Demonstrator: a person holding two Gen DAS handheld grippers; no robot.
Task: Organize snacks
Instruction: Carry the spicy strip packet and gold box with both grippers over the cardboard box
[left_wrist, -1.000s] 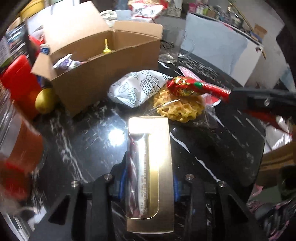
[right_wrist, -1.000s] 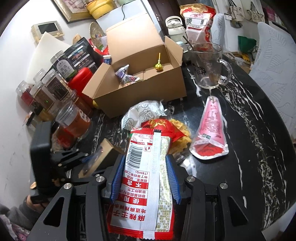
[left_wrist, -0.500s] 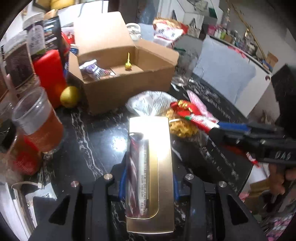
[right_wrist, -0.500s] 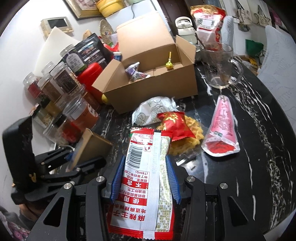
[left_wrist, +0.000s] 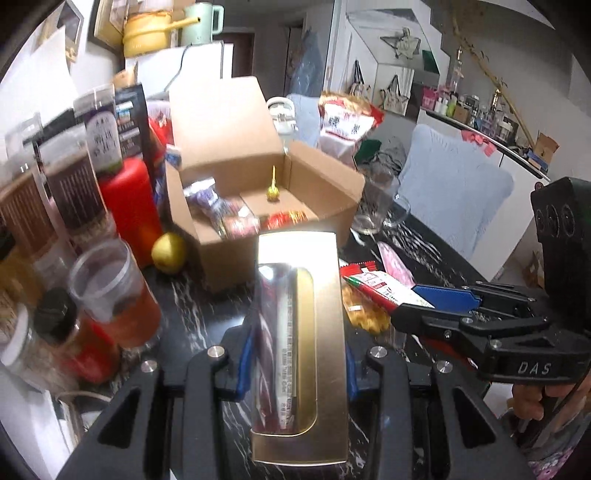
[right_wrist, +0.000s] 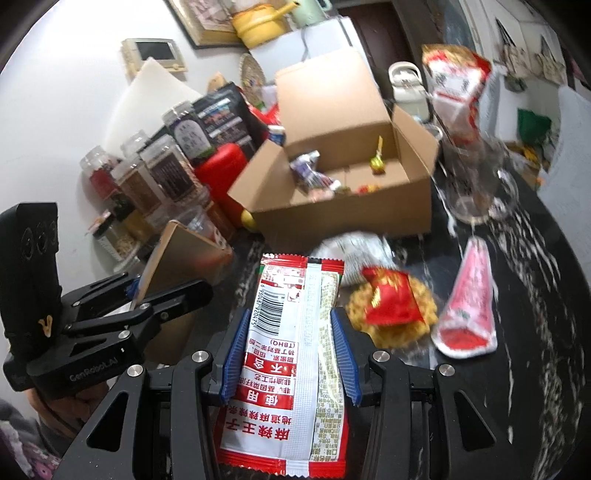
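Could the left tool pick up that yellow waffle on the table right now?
Probably not: the left tool is already shut on a gold box, so it has no free grip for the waffle, which also lies under a red packet.

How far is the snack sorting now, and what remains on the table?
Done: a few wrapped snacks lie inside the cardboard box. In hand: the left gripper is shut on a gold box, the right gripper on a red-and-white packet. Left: the waffle pack, pink pouch and white bag.

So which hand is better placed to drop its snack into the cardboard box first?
Probably left. The left claw holds the gold box right before the cardboard box; the right claw, holding the red packet, sits farther back.
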